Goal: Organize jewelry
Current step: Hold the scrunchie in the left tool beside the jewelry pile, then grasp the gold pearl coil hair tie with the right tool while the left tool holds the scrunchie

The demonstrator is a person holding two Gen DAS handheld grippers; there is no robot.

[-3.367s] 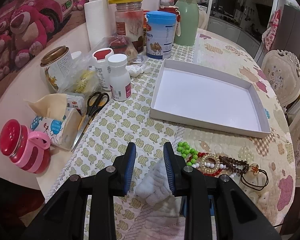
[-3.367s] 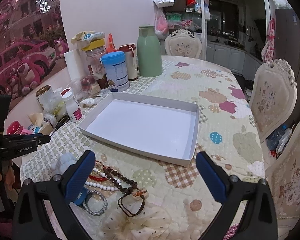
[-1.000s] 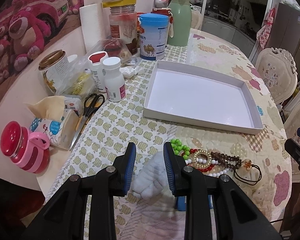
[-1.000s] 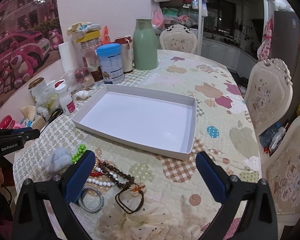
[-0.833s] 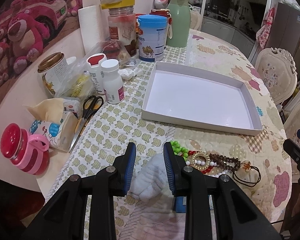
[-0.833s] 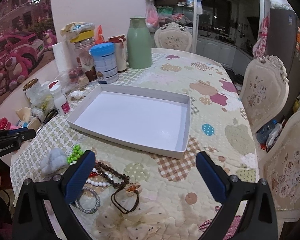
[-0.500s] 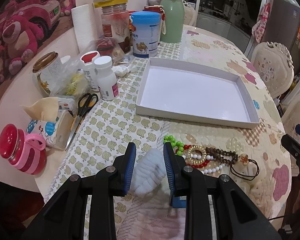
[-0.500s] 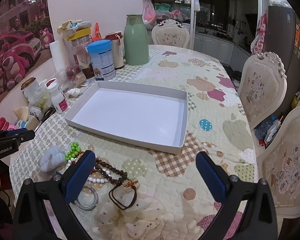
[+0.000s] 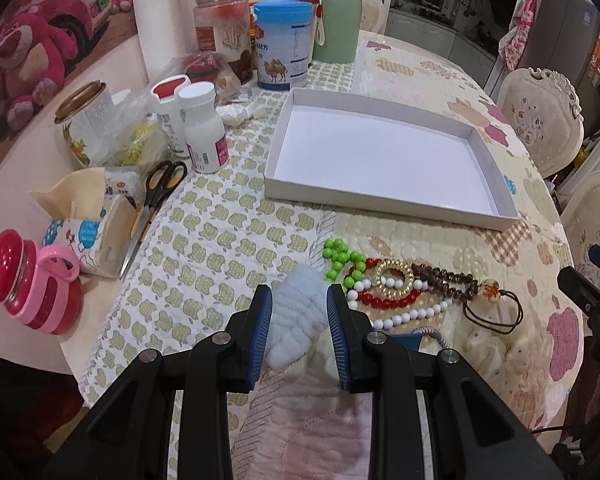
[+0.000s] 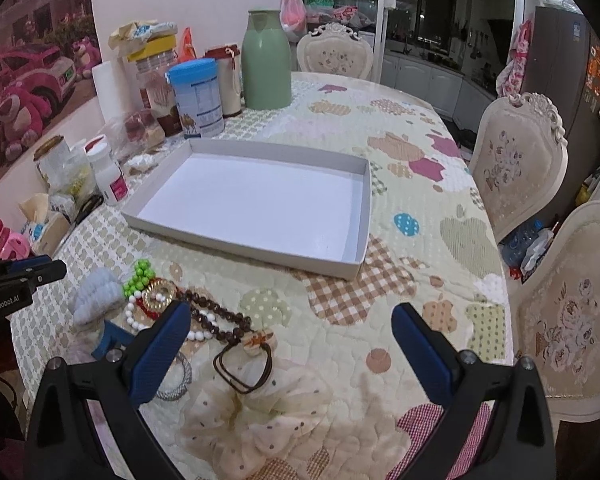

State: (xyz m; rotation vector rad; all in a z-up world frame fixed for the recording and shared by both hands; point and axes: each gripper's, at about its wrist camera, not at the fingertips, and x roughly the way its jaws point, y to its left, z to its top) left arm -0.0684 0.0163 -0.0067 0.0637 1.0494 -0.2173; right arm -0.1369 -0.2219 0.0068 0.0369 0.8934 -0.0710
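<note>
A pile of jewelry lies on the quilted cloth near the table's front edge: green beads [image 9: 342, 258], a gold ring bracelet [image 9: 394, 275], red and white beads, a brown bead string [image 9: 444, 280] and a dark cord loop [image 10: 242, 368]. A fluffy pale-blue scrunchie [image 9: 298, 312] sits between the fingers of my left gripper [image 9: 299, 316], which is open around it and above the table. My right gripper [image 10: 290, 332] is wide open and empty over the cloth, right of the pile. The empty white tray [image 9: 496, 184] lies beyond; it also shows in the right wrist view [image 10: 366, 200].
A cream dotted scrunchie [image 10: 256, 416] lies at the front edge. Left of the tray stand pill bottles [image 9: 204, 132], scissors [image 9: 156, 196], a tissue pack, a pink jar [image 9: 24, 280], a blue-lidded can [image 9: 284, 44] and a green flask [image 9: 336, 12]. Chairs [image 10: 516, 160] stand at the right.
Both grippers have risen and drawn back a little, so the tray sits further away. The left fingers still bracket the blue scrunchie. The right gripper stays wide open.
</note>
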